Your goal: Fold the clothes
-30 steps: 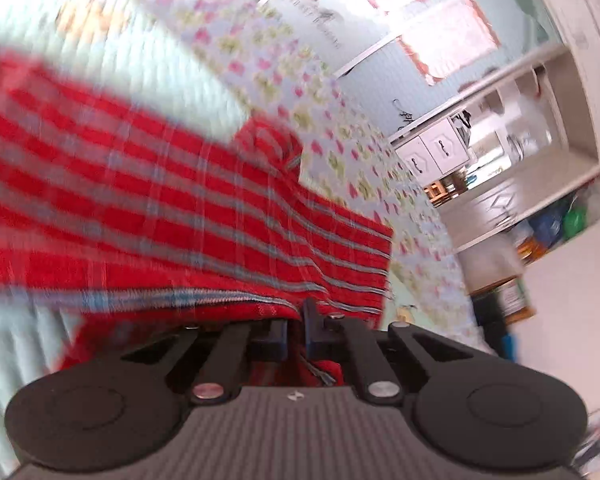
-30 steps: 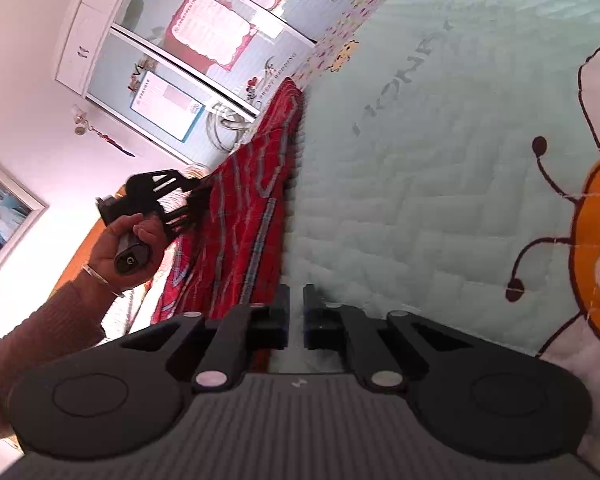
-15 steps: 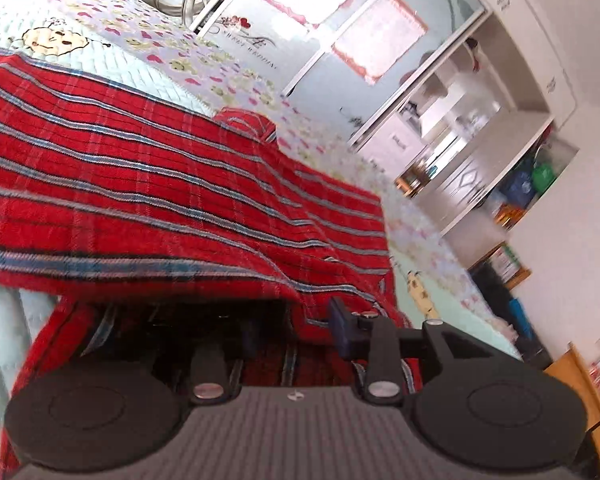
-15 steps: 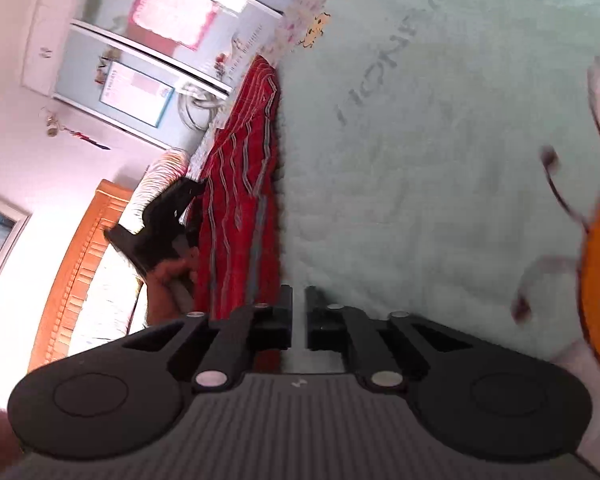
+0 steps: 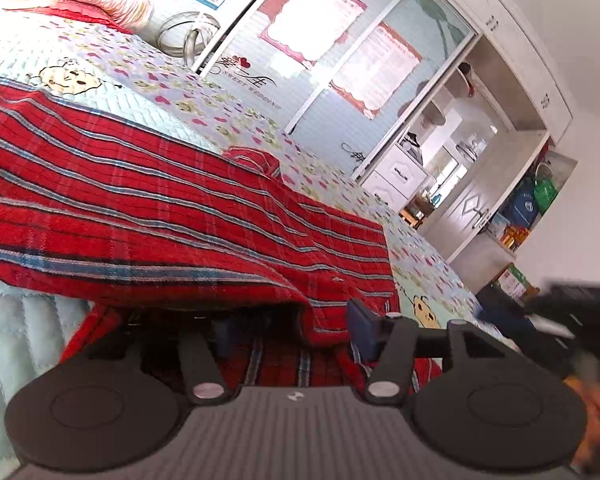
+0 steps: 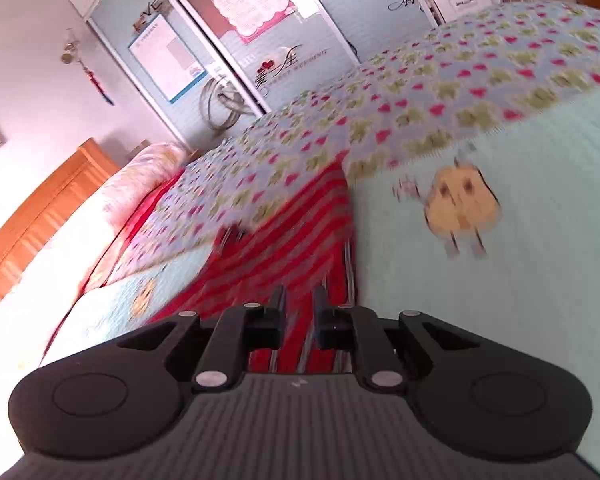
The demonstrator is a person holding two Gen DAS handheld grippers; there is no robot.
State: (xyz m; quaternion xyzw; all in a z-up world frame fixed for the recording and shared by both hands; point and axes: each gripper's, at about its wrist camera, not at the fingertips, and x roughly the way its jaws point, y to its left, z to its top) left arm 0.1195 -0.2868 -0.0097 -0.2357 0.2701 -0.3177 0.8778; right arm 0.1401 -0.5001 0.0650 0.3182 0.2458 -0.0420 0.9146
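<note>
A red plaid garment (image 5: 148,200) lies spread on the quilted bed (image 5: 112,108), its near edge folded over. My left gripper (image 5: 290,332) sits low at that fold with its jaws opening. The cloth drapes over the left finger, the right finger (image 5: 360,326) is bare, and neither pad presses on it. In the right wrist view the same garment (image 6: 296,232) runs away from my right gripper (image 6: 299,312), whose jaws are opening a narrow gap with nothing in it. The left gripper (image 6: 228,236) is a dark blur on the cloth. The right gripper (image 5: 572,312) blurs past the left view's edge.
A wooden headboard (image 6: 32,216) and a pillow (image 6: 140,176) stand at the bed's far left. Sliding wardrobe doors (image 6: 260,32) with posters line the wall behind the bed. Open shelves (image 5: 512,208) with bags and boxes stand past the bed's end.
My left jaws have parted and let go of the garment's edge, which now rests folded on the bed. My right gripper has swung fast from the bare quilt over to the garment, its jaws parting slightly.
</note>
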